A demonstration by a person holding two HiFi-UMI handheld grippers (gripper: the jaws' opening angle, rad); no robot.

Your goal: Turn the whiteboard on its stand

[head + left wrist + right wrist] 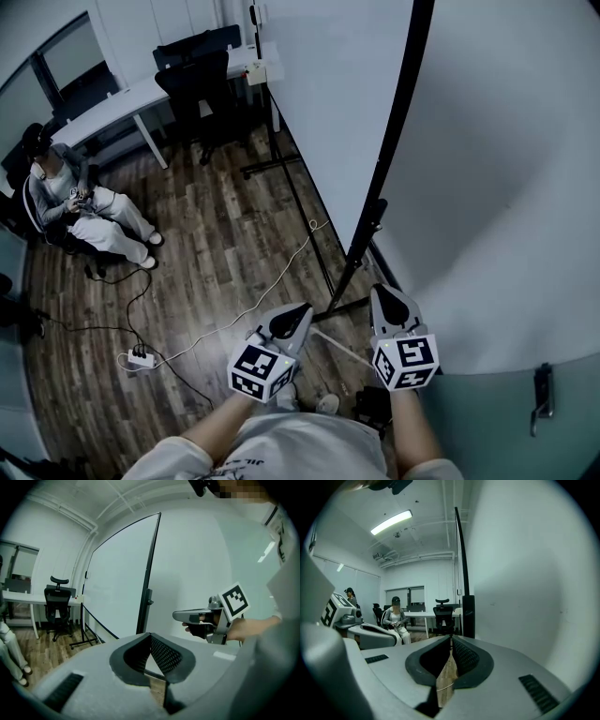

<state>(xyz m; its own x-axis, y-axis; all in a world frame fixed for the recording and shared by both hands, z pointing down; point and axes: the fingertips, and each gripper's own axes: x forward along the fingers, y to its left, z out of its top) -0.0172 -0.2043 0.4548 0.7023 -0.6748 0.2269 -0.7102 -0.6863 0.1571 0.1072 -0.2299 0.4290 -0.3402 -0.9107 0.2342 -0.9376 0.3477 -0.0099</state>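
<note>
1. Head view: from above, steeply down at the wood floor (216,253), with the left gripper (302,311) and right gripper (382,292) close below.
2. Left gripper view: low, roughly level, facing the whiteboard (119,583).
3. Right gripper view: close beside the whiteboard's edge; all three share the office chair (443,613).

Pretty clearly an office, meeting-corner sort of setup. Long white counter (112,108) in the upper left of the head view, black swivel chairs (199,80) pushed up to it, headrests and all. Big whiteboard (328,94) on a black stand filling the top middle. Wood-look plank floor (216,253), with a white power strip (141,357) and a cable (248,309) trailing across the lower left. Seated person (80,202) off at the left edge. Plain pale walls (506,187), plus a long tube light (391,522) on the ceiling, upper left of the right gripper view.
</note>
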